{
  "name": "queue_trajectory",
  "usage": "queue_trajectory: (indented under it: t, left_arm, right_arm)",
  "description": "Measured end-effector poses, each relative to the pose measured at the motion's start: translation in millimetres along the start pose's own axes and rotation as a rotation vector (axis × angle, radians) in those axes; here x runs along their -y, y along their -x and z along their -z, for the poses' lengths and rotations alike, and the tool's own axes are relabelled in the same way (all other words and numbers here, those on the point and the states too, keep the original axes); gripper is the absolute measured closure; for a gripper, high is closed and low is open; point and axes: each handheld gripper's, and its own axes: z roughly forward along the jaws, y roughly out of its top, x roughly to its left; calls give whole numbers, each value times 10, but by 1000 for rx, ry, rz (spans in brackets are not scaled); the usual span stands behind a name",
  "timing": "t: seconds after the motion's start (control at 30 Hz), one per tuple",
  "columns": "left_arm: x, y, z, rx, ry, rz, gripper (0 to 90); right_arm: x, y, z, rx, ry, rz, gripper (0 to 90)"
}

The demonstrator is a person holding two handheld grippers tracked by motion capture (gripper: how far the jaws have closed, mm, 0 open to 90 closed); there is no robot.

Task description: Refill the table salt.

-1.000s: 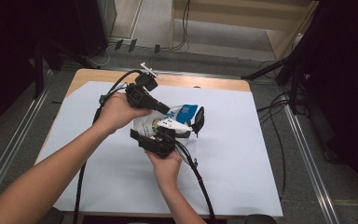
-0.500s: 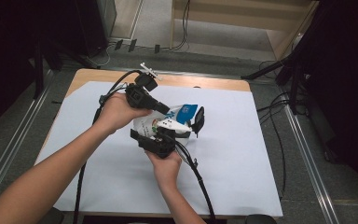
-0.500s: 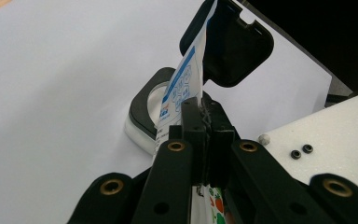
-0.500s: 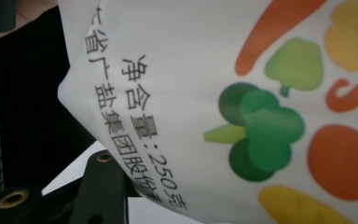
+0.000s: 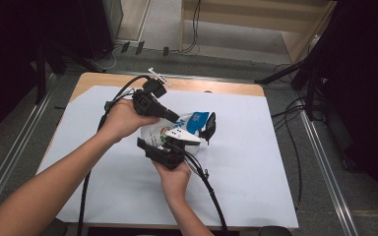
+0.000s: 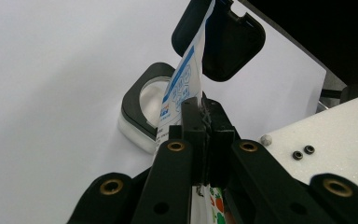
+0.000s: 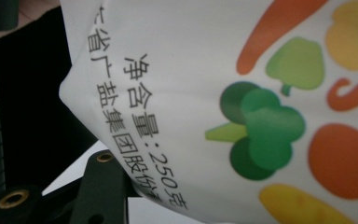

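white pouch held over the open black container

left gripper jaws clamp its edge; right gripper grip cannot be told. tilt slowly, spout above the opening.

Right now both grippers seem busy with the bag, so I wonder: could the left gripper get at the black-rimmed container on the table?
Probably not yet. The left gripper is clamped on the bag; the container lies open just beyond.
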Motion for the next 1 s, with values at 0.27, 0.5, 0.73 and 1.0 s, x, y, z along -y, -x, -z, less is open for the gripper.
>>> queue_trajectory:
  t: [0.27,0.5,0.73,1.0]
  left_arm:
    - [-24,-17,-6,4,9,11,900]
    - [-25,-15,0,-5,9,10,900]
    - [-28,-33,23,-14,9,4,900]
    - [-35,-36,9,-12,3,9,900]
  right_arm:
    - [-29,18,-1,-14,10,-27,520]
    - [-43,25,-9,-13,1,-17,520]
    - [-66,29,-35,-1,-14,3,520]
    - [-67,43,-32,-9,-20,-9,518]
